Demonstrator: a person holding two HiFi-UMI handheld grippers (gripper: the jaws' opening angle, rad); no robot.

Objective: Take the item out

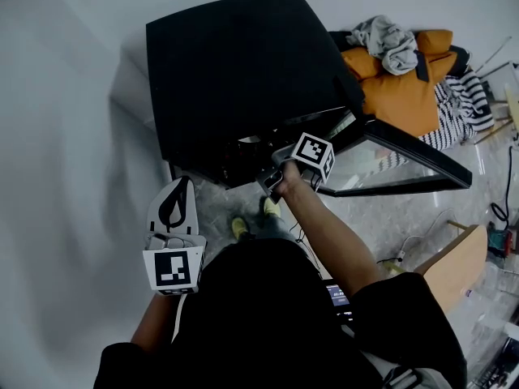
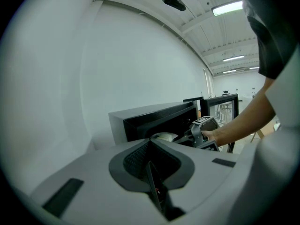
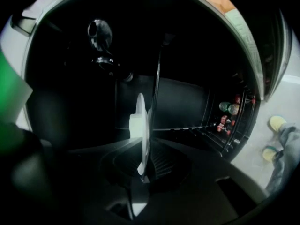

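Note:
A black oven [image 1: 235, 71] stands open on the floor, its glass door [image 1: 405, 156] swung out to the right. My right gripper [image 1: 274, 178] reaches into the dark cavity. In the right gripper view its jaws [image 3: 143, 170] are closed on the rim of a white plate [image 3: 142, 125], seen edge-on inside the oven. In the left gripper view the plate [image 2: 164, 136] shows pale in the oven mouth [image 2: 154, 118], next to the right gripper [image 2: 199, 132]. My left gripper [image 1: 173, 205] hangs back at the oven's left front corner, its jaws [image 2: 152, 172] shut with nothing in them.
A white wall runs along the left. Behind the oven door lies a pile of orange, grey and striped clothes [image 1: 405, 79]. A wooden board [image 1: 462, 266] and cables sit at the right. The person's yellow shoes [image 1: 240, 227] stand just before the oven.

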